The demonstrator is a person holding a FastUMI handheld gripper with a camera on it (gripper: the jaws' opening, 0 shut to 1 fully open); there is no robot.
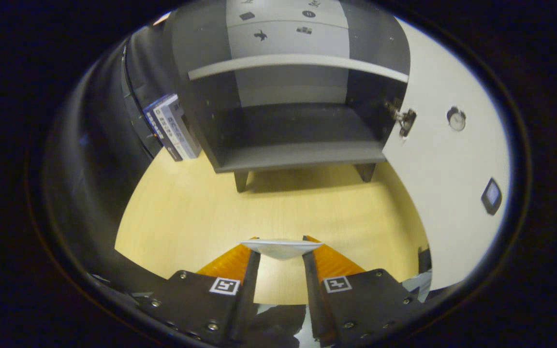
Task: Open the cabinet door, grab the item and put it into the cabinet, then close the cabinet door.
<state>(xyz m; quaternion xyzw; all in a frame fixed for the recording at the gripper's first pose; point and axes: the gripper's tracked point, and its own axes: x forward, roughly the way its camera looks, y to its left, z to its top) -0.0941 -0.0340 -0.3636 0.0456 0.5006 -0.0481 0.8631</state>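
Note:
A grey cabinet (298, 159) stands on short legs on the pale wooden table, well beyond my fingers. Its white door (445, 193) is swung wide open to the right, hanging on a metal hinge (404, 118), with a round knob (456, 118) on its face. Inside I see a bare lower floor and one shelf (298, 63) above it. My gripper (281, 249) hovers over the table in front of the cabinet, shut on a thin white flat item (281, 247) that spans both fingertips, bowed slightly downward.
Several boxes or books (172, 126) lean against the cabinet's left side. Dark booth cloth (95, 159) curves round on the left. The wooden table (283, 208) stretches between my fingers and the cabinet's legs.

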